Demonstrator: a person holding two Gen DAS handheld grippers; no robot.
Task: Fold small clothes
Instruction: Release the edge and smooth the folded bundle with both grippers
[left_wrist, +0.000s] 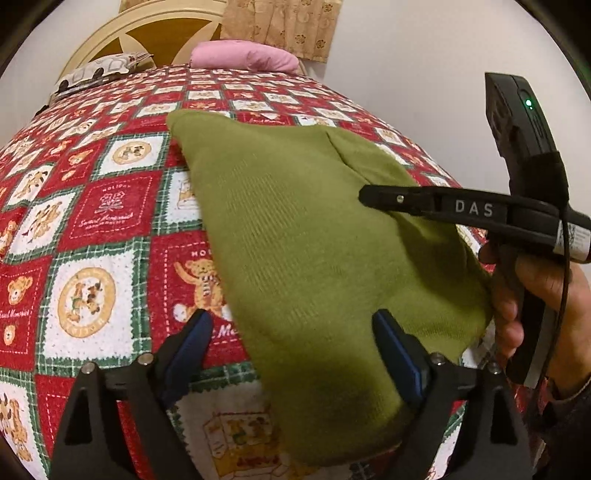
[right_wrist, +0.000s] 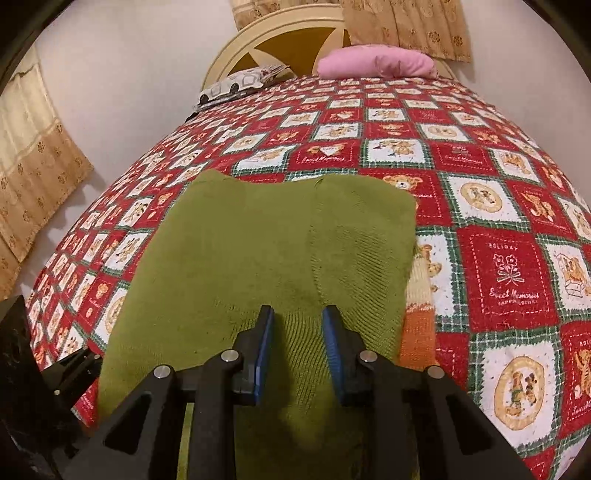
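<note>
Left gripper (left_wrist: 291, 325): it is being held angled down at the bed, jaws spread wide. One blue pad (left_wrist: 192, 343) is lying over the bedspread; the other is over the green garment (left_wrist: 295, 236), with no cloth pinched between them.

Right gripper (right_wrist: 297, 314): it is being pointed down onto the garment, blue pads a narrow gap apart, with ribbed knit lying in the gap. Whether the pads are pressing on it cannot be told.

Right hand (left_wrist: 535, 291): in the left wrist view it is seen wrapped around the black handle at the frame's right edge, the sleeve being cut off by the frame.

Green garment: it is lying folded on the near part of the bed, directly under both grippers. The knit is finely ribbed and olive green, with a straight fold edge running up its middle. Its near end is being hidden behind the gripper bodies.

Orange and cream piece (right_wrist: 419, 302): a striped knit strip is showing from under the garment's right side; what it belongs to cannot be made out.

Bedspread (right_wrist: 509, 273): it is printed in red and white squares with teddy bears and green plaid borders.

Pink pillow (right_wrist: 376, 61): soft and rounded, it is resting at the far end, beside a patterned pillow (right_wrist: 243, 83).

Headboard (right_wrist: 280, 44): it is curved and cream-coloured, partly covered by the pillows.

Curtains (right_wrist: 406, 26): they are beige and patterned, and are being cut off at the top.
</note>
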